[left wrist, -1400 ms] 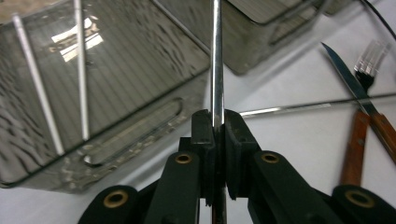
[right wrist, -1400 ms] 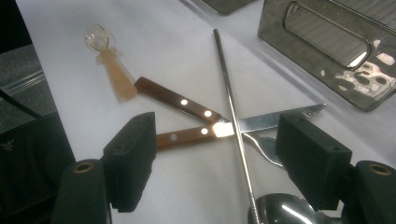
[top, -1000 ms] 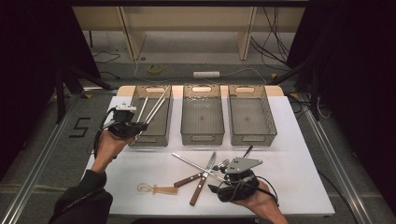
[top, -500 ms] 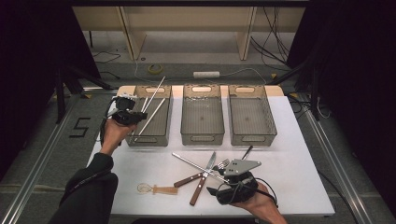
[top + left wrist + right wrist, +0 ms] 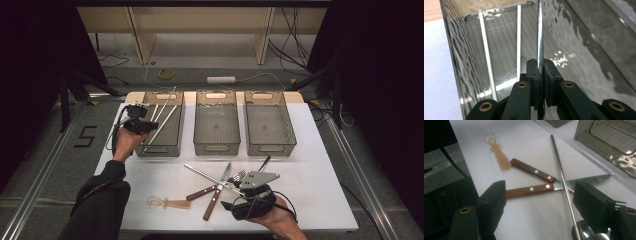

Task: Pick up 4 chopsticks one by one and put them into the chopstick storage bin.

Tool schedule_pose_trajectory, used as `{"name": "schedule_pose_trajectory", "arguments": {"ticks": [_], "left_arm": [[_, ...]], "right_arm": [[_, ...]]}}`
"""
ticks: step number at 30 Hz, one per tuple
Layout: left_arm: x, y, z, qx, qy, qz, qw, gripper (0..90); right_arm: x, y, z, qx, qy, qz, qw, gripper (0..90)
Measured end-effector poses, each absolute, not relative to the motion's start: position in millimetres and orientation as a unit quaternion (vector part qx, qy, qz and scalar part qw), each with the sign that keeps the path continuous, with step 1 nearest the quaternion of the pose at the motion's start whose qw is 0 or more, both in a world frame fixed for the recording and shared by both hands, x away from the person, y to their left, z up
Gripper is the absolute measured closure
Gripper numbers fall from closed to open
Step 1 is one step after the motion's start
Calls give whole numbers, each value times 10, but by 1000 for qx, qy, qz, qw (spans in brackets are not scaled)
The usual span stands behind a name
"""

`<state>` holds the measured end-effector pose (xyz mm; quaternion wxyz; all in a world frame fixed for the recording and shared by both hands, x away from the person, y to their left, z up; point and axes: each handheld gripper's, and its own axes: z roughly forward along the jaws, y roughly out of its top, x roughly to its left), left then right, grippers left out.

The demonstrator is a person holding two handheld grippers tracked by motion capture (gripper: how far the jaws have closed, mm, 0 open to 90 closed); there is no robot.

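My left gripper (image 5: 141, 125) (image 5: 539, 67) is shut on a thin metal rod (image 5: 165, 102) (image 5: 539, 30). It holds the rod at the left edge of the left grey bin (image 5: 160, 150) (image 5: 599, 30), and the rod slants over the bin past its far rim. Two white rods (image 5: 486, 55) lie on the bin floor. My right gripper (image 5: 234, 192) (image 5: 541, 195) stands open near the table's front. It sits just above a crossed pile: two wooden-handled knives (image 5: 212, 192) (image 5: 531, 188), a second metal rod (image 5: 210, 176) (image 5: 562, 177) and a fork (image 5: 239, 175). Nothing is between its jaws.
A small clear spoon with an amber handle (image 5: 167, 202) (image 5: 497, 152) lies at the front left of the white table (image 5: 310, 165). The middle bin (image 5: 216, 147) and the right bin (image 5: 270, 149) stand in a row beside the left one. A metal spoon bowl (image 5: 584, 232) lies under the right gripper.
The left hand has carried the rod a little farther back and lower at the left bin. The right gripper has kept still.
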<state>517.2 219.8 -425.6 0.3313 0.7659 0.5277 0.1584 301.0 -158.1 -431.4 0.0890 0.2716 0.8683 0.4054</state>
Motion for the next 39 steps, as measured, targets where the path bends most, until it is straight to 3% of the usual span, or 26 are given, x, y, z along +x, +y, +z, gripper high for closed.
{"name": "schedule_pose_trajectory", "arguments": {"ticks": [12, 16, 19, 26, 39], "left_arm": [[5202, 2105, -4358, 778, 529, 146, 308, 813], [5205, 2089, -4330, 772, 535, 147, 312, 657], [5168, 2088, -4273, 772, 529, 144, 321, 620], [4886, 2084, -4105, 779, 504, 118, 354, 428], [4344, 1991, -4089, 798, 437, 101, 403, 294]], "right_arm": [[3006, -1573, -4325, 269, 872, 400, 86, 279], [3004, -1577, -4318, 270, 871, 401, 86, 280], [3009, -1586, -4311, 269, 871, 402, 87, 280], [3015, -1589, -4301, 273, 870, 401, 89, 280], [3187, -1553, -4362, 278, 888, 354, 100, 365]]}}
